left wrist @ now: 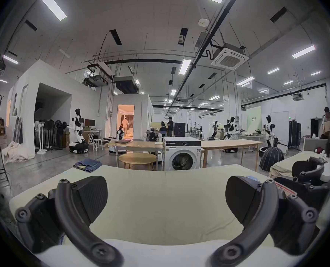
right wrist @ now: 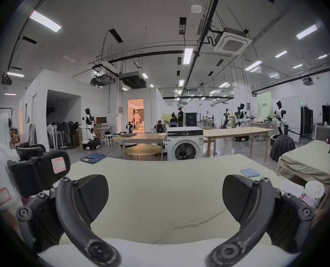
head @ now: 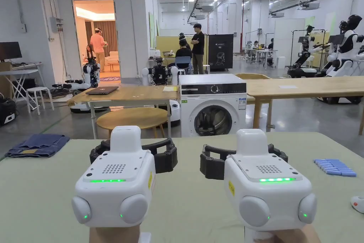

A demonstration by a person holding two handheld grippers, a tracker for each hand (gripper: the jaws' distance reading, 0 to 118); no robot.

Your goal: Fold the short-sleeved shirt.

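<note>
My left gripper (head: 132, 156) and right gripper (head: 245, 158) hover side by side over a pale green padded table (head: 188, 197), each held in a hand. Both are open with nothing between the jaws. In the left gripper view, the left gripper (left wrist: 166, 196) has wide-spread jaws over bare table, and the right gripper (left wrist: 304, 174) sits at the right edge. The right gripper view shows the right gripper (right wrist: 165, 194) the same way, with the left gripper (right wrist: 39, 165) to its left. A folded blue denim garment (head: 38, 144) lies at the table's far left corner.
A row of small blue pieces (head: 335, 167) lies at the table's right side, with a white round object (head: 357, 202) nearer the edge. Beyond the table stand a washing machine (head: 212, 105), wooden tables (head: 302, 87), a round low table (head: 133, 117), robots and several people.
</note>
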